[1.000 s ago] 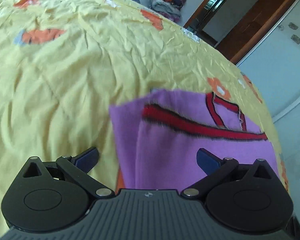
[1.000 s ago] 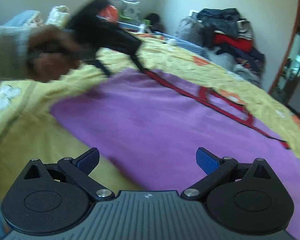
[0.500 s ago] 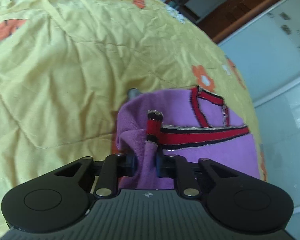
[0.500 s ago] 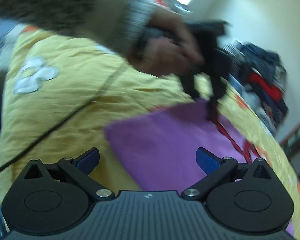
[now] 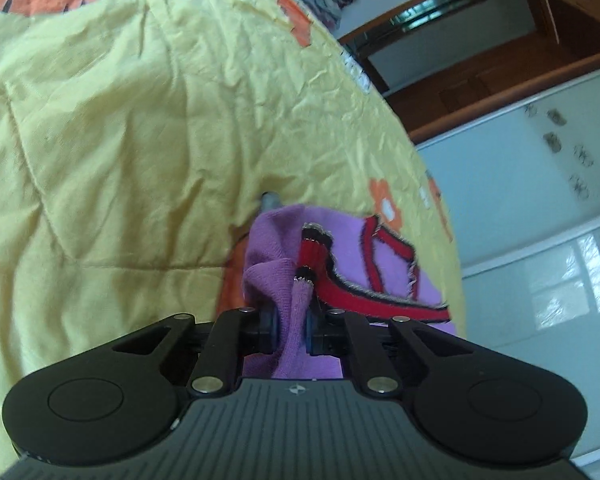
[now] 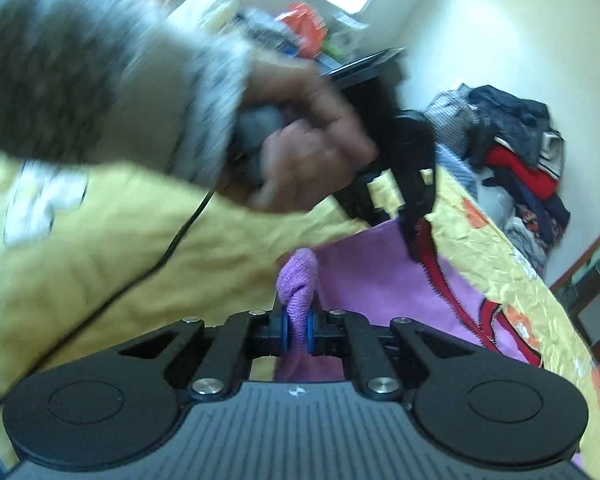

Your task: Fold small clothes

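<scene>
Purple garment [image 5: 384,264]: soft matt knit cloth, red trim; yellow bedspread [image 5: 140,128]: creased matt woven cotton-like cloth

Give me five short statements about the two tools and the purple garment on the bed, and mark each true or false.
1. The left tool is shut on the purple garment. True.
2. The right tool is open and holds nothing. False: it is shut on a bunched fold of the purple garment.
3. The garment has red trim with dark edging. True.
4. The garment lies on a blue bedspread. False: the bedspread is yellow with orange flowers.
5. In the right wrist view, a hand grips the other tool's handle above the garment. True.
</scene>
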Demonstrator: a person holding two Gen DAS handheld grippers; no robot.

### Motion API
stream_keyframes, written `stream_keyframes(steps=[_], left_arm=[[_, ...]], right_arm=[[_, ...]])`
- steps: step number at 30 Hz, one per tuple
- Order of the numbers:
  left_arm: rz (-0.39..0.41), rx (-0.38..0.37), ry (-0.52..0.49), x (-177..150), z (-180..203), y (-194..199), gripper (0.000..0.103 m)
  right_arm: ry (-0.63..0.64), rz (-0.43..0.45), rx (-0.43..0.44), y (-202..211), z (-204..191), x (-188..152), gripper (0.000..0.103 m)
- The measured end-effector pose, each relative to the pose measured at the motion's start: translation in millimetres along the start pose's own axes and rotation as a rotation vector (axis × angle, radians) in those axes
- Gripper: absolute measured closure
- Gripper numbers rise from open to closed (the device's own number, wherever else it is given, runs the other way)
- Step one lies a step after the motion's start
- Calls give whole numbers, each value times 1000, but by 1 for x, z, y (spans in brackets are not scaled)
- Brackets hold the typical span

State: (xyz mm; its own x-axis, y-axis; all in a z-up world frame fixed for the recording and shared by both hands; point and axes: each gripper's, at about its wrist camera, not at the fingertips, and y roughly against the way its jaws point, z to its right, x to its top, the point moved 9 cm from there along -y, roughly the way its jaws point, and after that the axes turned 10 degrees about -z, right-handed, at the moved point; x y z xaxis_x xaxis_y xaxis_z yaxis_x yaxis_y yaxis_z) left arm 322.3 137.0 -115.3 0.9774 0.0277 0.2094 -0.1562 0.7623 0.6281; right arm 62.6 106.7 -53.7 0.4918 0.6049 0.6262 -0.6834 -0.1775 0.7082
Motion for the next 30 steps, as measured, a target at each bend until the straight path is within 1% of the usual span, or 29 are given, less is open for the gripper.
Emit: stream_keyframes(steps=[2,3,5,6,7,9,11,14,16,18,21,23,26,30], left_arm=[[15,-26,-3,2,18,4,92],[22,-26,-14,3,29,5,92],[27,-42,-30,4,56,4,92],[27,-46,-48,5,72,1,92],[24,-47,-68,4,89,-4,92],[9,-51,-91,3,120,-22,92],[-13,-66,-111,-3,150,-49,92],[-57,-77,-118,-14,186,-97,92],[-82,-83,-121,-22,207,-131,92],[-117,-73,-137,-33,227,-164,92],[-150,-60,-165,-47,254,-207,92],[-174,-53,-181,-59,269,-231,92],[-204,9,-217,-74,285,-263,92],[-229,51,-256,-86,294,-288,92]], right_arm=[[-197,26,134,9,28,2,95],[-286,58,189,17,44,3,95],[-451,106,259,31,79,-5,95],[-527,149,302,40,97,-11,96],[-597,172,315,47,115,-20,96],[-721,217,325,62,151,-44,96],[-842,260,335,76,184,-75,96],[-996,292,339,90,223,-127,96],[-1084,292,327,96,242,-164,96],[-1153,308,309,102,255,-198,96],[-1260,327,290,110,270,-239,96],[-1296,353,284,119,276,-258,96],[-1337,350,265,117,284,-280,96],[-1404,338,243,113,289,-312,96]])
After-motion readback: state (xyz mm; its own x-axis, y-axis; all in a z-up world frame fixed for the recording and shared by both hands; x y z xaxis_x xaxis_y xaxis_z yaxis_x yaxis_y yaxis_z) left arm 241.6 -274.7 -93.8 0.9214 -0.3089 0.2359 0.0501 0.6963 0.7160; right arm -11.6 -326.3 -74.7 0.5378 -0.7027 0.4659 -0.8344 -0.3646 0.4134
